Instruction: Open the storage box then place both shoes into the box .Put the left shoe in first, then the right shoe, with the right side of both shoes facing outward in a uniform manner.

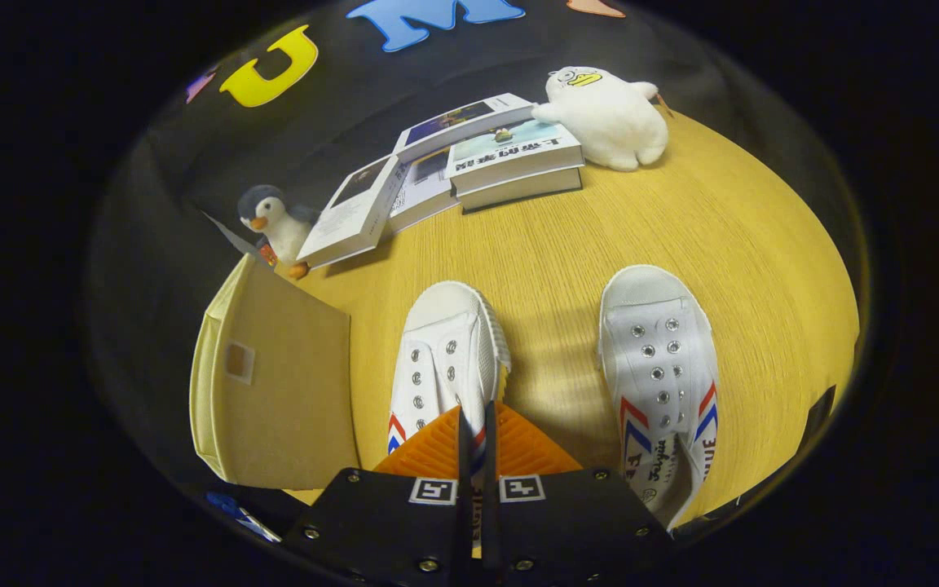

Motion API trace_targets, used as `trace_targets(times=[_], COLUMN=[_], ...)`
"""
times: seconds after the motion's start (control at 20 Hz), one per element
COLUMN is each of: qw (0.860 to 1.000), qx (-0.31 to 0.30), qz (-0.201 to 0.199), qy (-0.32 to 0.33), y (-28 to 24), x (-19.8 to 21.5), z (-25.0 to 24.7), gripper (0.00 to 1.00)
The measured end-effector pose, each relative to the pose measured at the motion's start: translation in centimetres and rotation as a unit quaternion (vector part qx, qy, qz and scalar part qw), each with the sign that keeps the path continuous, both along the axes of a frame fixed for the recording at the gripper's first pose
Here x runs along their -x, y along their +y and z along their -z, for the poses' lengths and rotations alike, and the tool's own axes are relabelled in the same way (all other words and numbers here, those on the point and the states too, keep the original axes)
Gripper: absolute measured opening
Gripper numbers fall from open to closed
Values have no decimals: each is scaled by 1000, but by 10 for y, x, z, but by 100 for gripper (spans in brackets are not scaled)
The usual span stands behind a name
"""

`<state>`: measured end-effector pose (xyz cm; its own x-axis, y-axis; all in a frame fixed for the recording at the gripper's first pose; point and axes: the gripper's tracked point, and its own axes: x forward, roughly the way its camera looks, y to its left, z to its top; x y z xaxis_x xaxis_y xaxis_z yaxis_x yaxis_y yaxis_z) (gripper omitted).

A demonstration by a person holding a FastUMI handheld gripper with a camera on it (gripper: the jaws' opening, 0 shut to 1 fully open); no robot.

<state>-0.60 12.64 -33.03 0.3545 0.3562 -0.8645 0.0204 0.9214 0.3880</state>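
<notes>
**Gripper view: tongs clamped on the left-hand shoe**

Gripper view looks down along the tongs (478, 444) onto a yellow wood-grain counter (567, 244). The two fingers (437, 448) stand almost together, with only a thin slit between them, and the side wall of a white canvas shoe (445, 359) runs into that slit; both fingers press on it, so the tongs are clamped on this shoe. Its toe points away, just ahead of the fingers, and its red and blue side stripes show right at the fingertips.

A second white shoe (661, 383) with the same stripes lies on the counter to the right of the tongs, apart from the first, toe also pointing away, with bare counter between the two.

To the left of the tongs, close beside the held shoe, is the box (282, 383), a tan cardboard face with a paler edge on its far left side and a small pale square patch on it. Whether it is open cannot be told.

Well beyond the fingers, books (510, 159) lie in a loose pile, some stacked and some leaning. A penguin toy (274, 220) sits at the left end of the pile, beyond the box, and a white plush (612, 114) rests at the right end, touching the books.
</notes>
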Motion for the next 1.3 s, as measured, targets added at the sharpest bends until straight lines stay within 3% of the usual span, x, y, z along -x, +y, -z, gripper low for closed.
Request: trace_targets(times=[0.35,0.7,1.3], qw=[999,993,986], qx=[-29,-69,-81], qz=[-23,-53,-123], qy=[-39,-79,-80], y=[32,98,228], x=[-13,-25,-20], z=[-72,-138,-134], gripper=[5,4,5])
